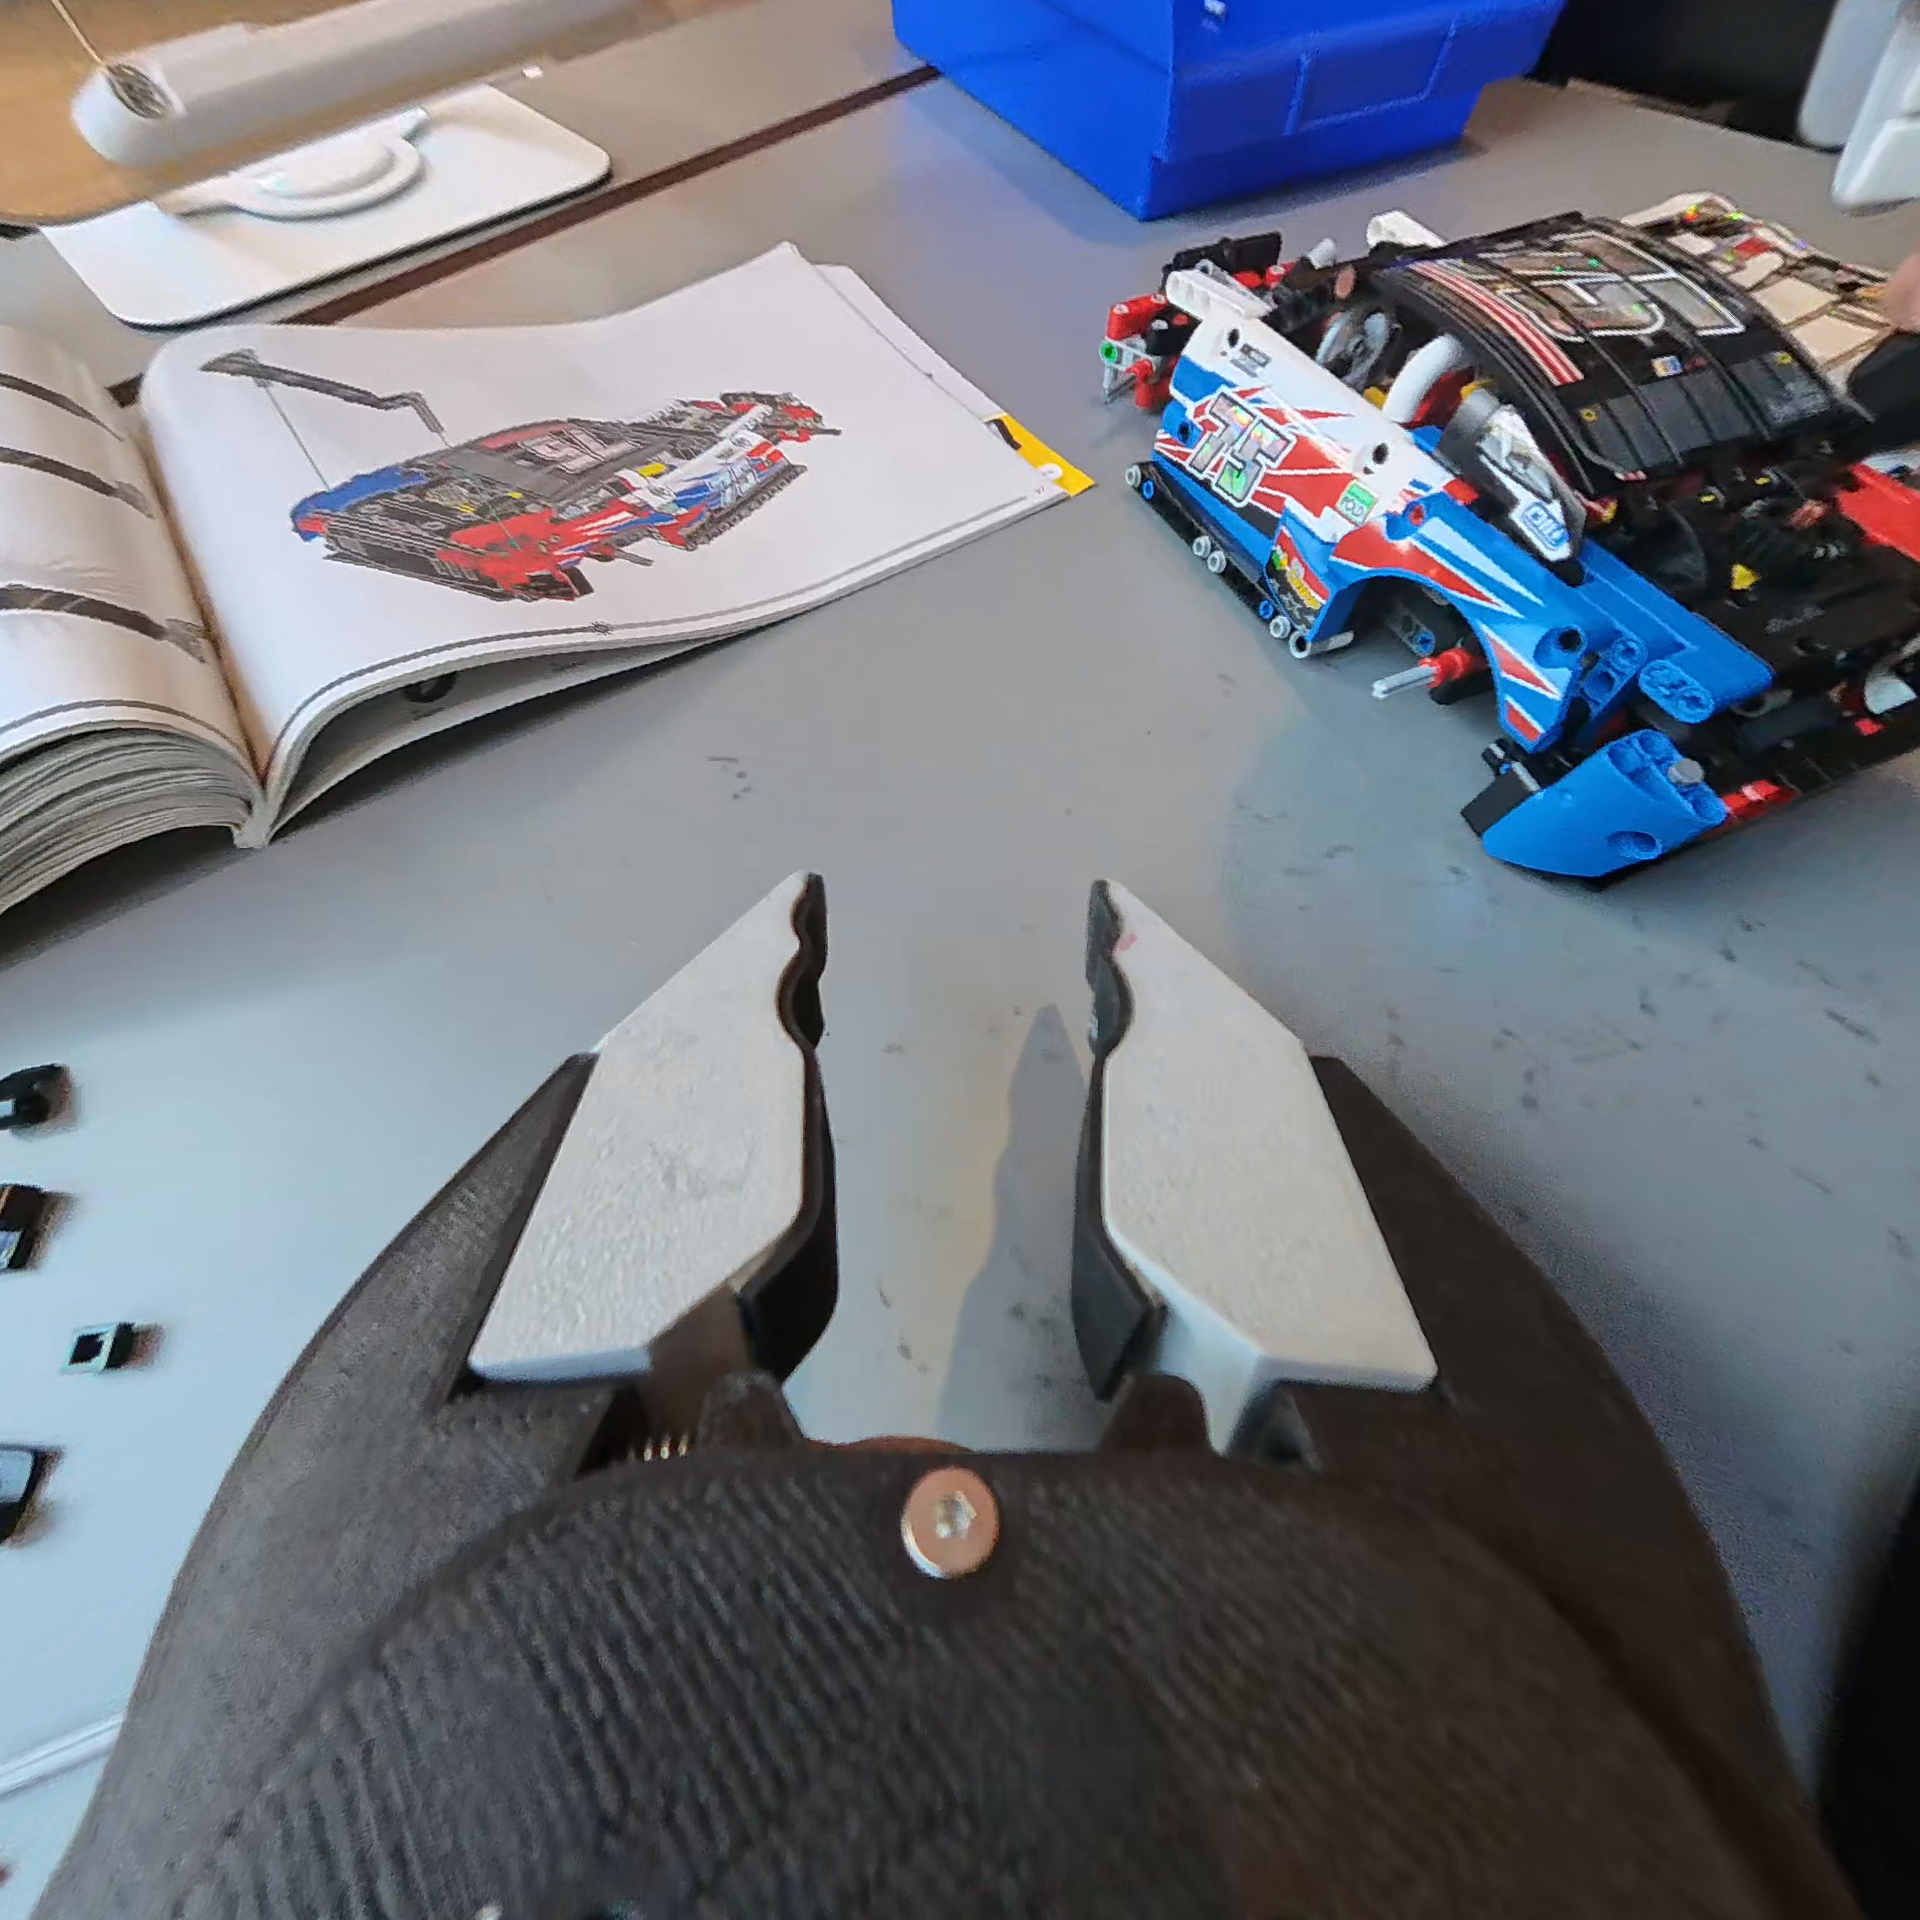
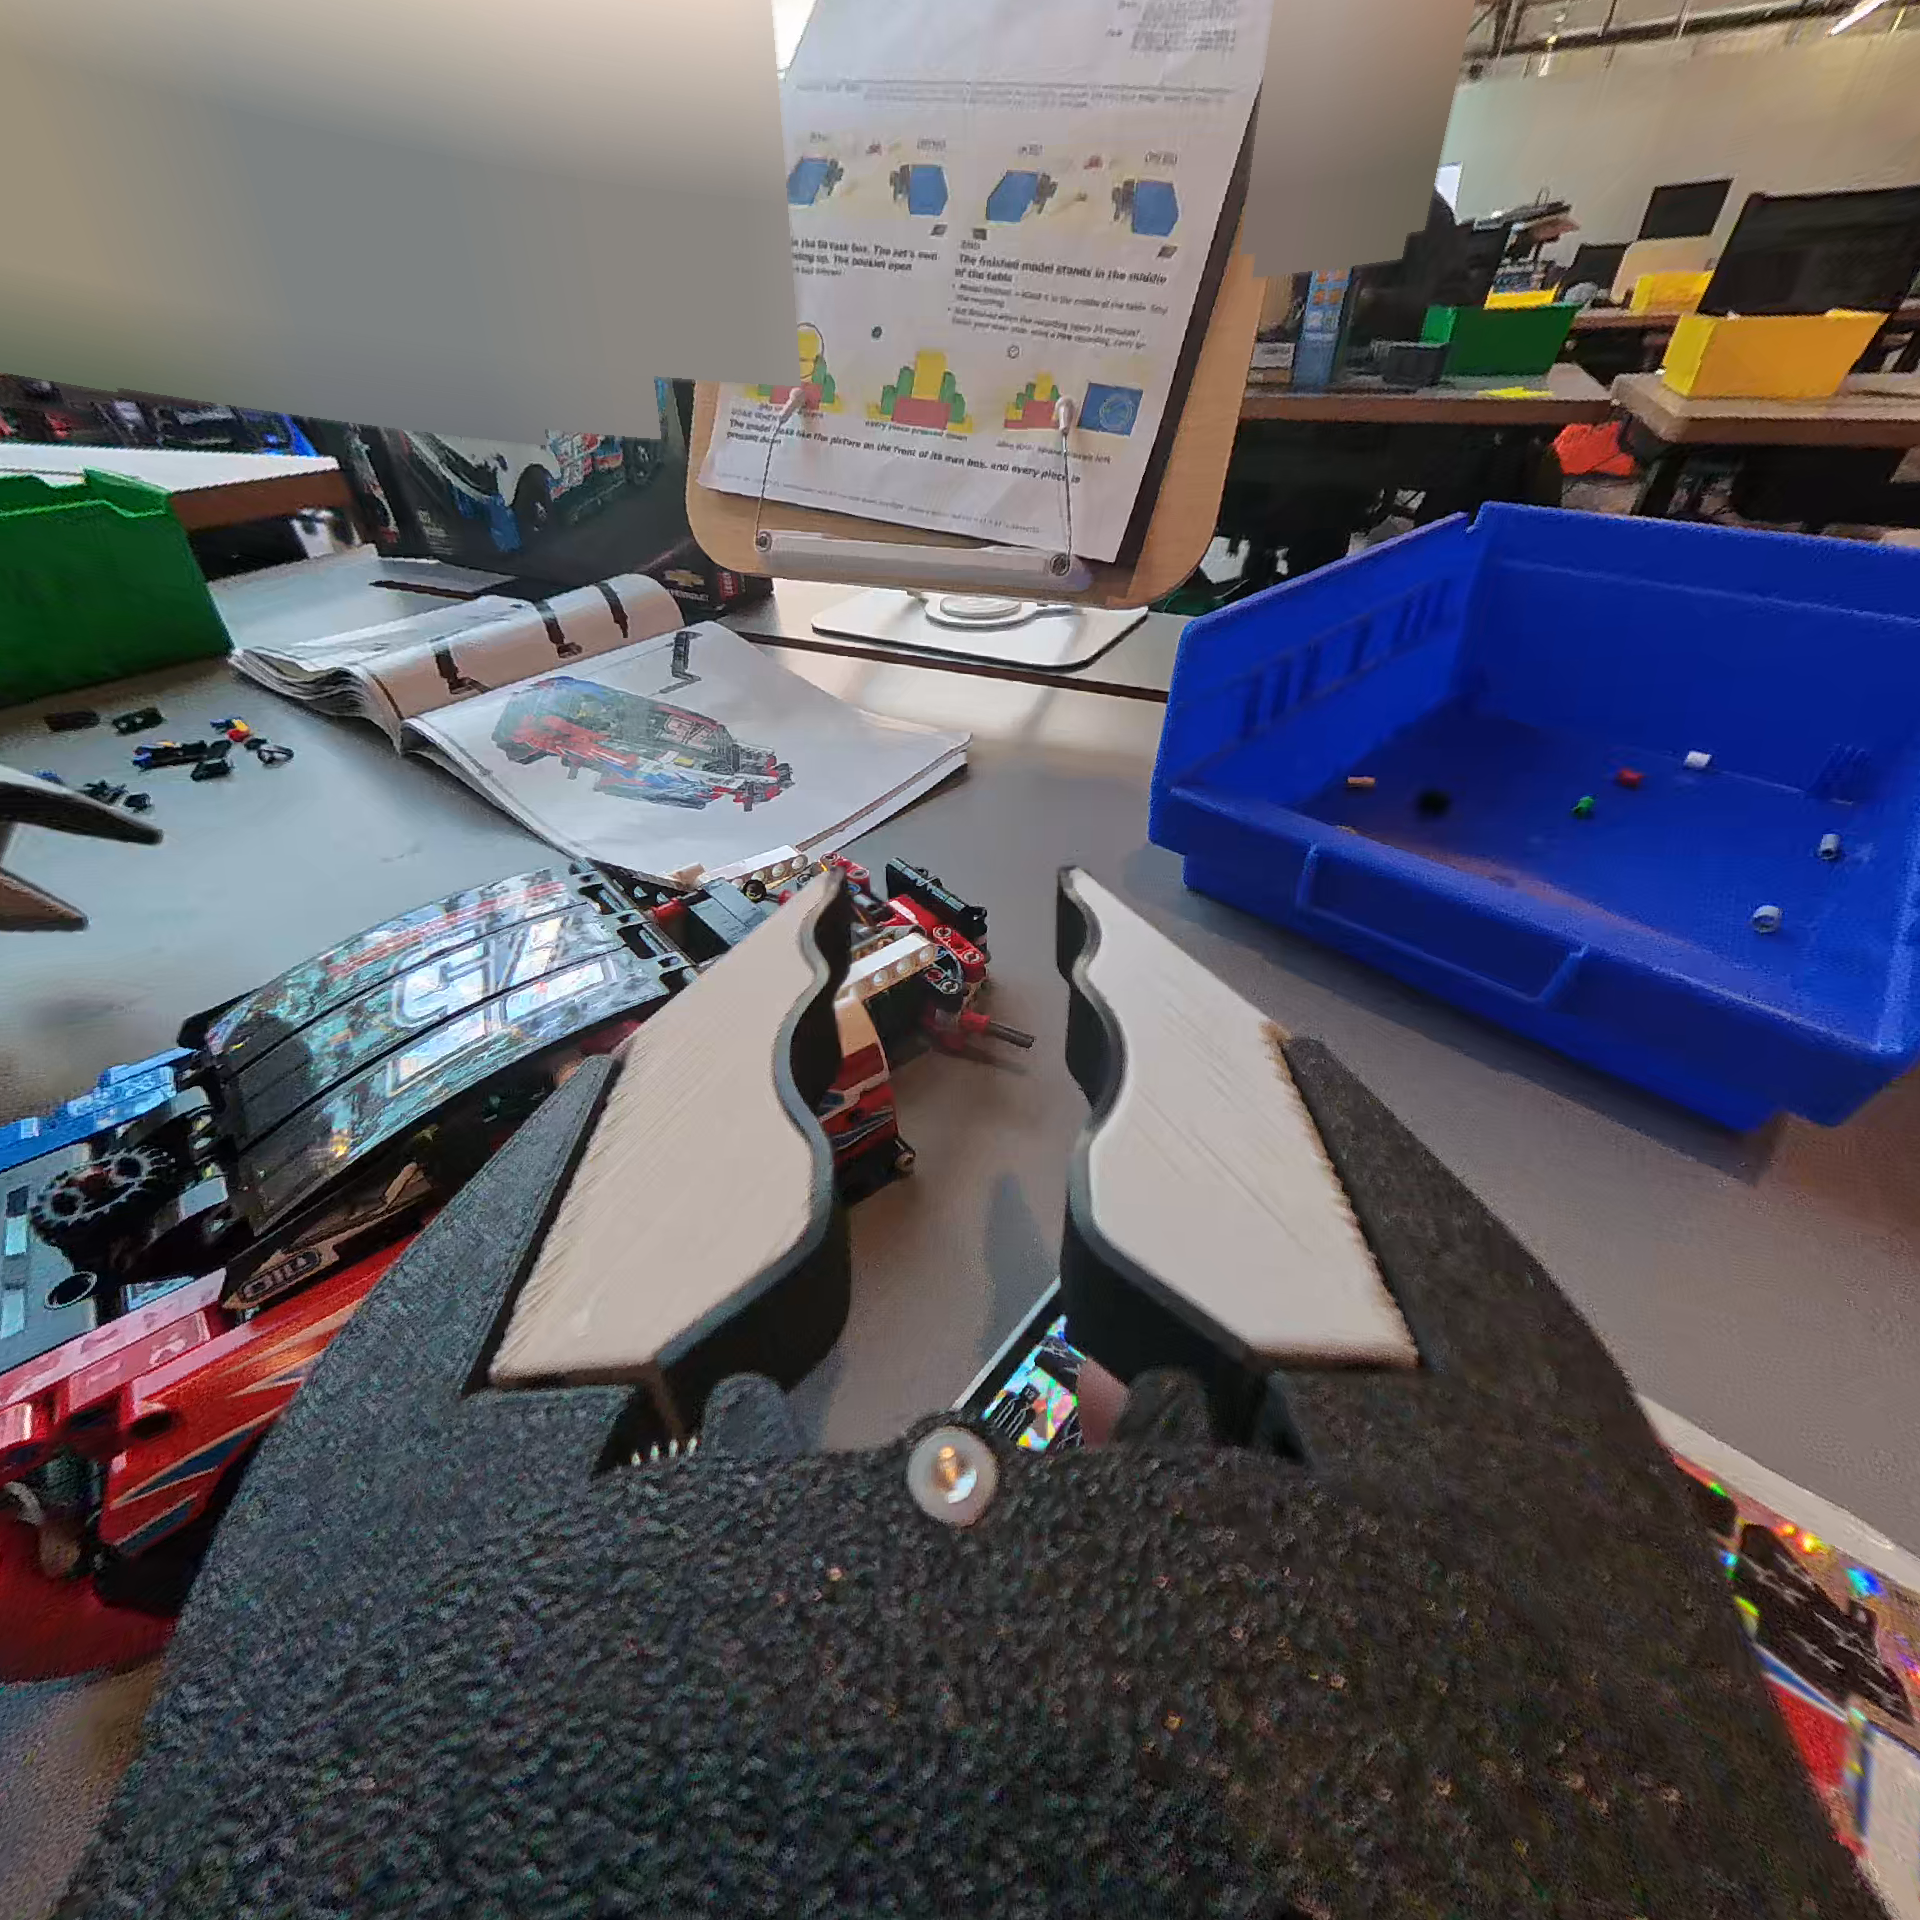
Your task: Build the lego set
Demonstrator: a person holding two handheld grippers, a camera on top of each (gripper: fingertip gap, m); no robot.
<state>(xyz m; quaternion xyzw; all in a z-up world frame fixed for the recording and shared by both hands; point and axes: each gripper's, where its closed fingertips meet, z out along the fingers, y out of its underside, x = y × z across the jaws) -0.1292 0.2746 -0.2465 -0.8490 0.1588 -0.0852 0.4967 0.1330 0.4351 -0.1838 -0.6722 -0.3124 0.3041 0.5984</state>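
Left gripper [image 1: 956, 894] was hanging over bare grey table [image 1: 935, 707] with its jaws spread wide and nothing between them. Same deal on my right gripper [image 2: 951, 894], wide apart and empty, sitting low right beside the lego car [image 2: 436, 1060], with its left finger overlapping the car's rear end in that view, though I couldn't tell if it was actually touching.

From the left wrist view the car [image 1: 1507, 499] sat off to the right of the gripper, well apart from it: blue, white and red side panels, black roof. Instruction booklet [image 1: 582, 488] was lying open on the table to the left of the car, showing a picture of the build. Blue bin [image 2: 1558, 790] sat beyond the car with a handful of tiny leftover bits in it. Loose black pieces [image 2: 187, 748] were scattered on the table left of the booklet. Document stand [image 2: 997, 312] with a printed sheet stood behind the booklet.
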